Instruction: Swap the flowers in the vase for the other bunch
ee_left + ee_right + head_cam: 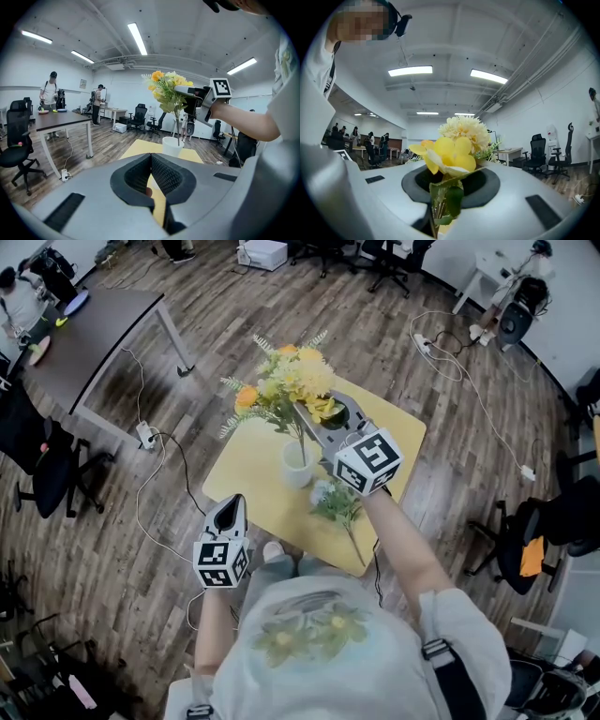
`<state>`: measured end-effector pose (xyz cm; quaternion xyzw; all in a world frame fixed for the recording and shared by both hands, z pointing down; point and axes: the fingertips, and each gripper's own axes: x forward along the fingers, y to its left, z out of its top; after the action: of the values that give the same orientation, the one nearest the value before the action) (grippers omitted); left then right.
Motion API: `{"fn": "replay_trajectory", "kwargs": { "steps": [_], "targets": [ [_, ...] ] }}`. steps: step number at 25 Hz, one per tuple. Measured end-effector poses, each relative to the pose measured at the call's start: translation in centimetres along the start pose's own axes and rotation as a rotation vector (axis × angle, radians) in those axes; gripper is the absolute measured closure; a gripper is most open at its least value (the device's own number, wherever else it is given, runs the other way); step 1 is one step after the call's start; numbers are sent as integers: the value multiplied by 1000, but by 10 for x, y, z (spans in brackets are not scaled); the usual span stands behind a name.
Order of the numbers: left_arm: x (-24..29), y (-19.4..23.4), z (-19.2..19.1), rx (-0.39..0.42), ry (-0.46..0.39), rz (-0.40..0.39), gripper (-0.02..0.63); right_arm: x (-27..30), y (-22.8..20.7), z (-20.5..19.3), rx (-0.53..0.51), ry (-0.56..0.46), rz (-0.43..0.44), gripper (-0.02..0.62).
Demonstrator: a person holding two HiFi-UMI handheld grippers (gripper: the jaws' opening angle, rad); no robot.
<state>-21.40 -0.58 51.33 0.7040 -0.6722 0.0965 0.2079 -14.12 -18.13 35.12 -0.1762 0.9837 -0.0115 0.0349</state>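
Head view: right gripper (314,427) is clamped on the stems of the yellow bunch (291,381), which is upright with its stem ends at the mouth of the vase (298,470) directly below. Other bunch (336,502) lies on the table (246,465) just beside the vase. Left gripper (230,507) is closed, empty and farther off. No legible writing.

Floor: wood planks (234,343), cables snaking all over
Counter: small yellow square top (246,465)
Upper left: dark table (89,334), power strip (147,435) on the floor by its leg
Seating: black office chair (47,470) at left, more round the edges
Background: person (49,93) standing behind the dark table
Ceiling: strip lights (137,38)
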Motion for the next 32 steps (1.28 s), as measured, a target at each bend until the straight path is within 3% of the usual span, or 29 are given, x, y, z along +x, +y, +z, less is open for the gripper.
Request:
{"fn": "replay_trajectory", "kwargs": {
  "steps": [32],
  "targets": [
    [5,-10,-8,22,15,-47,589,-47,35,-70,22,176,3,490]
  ]
}}
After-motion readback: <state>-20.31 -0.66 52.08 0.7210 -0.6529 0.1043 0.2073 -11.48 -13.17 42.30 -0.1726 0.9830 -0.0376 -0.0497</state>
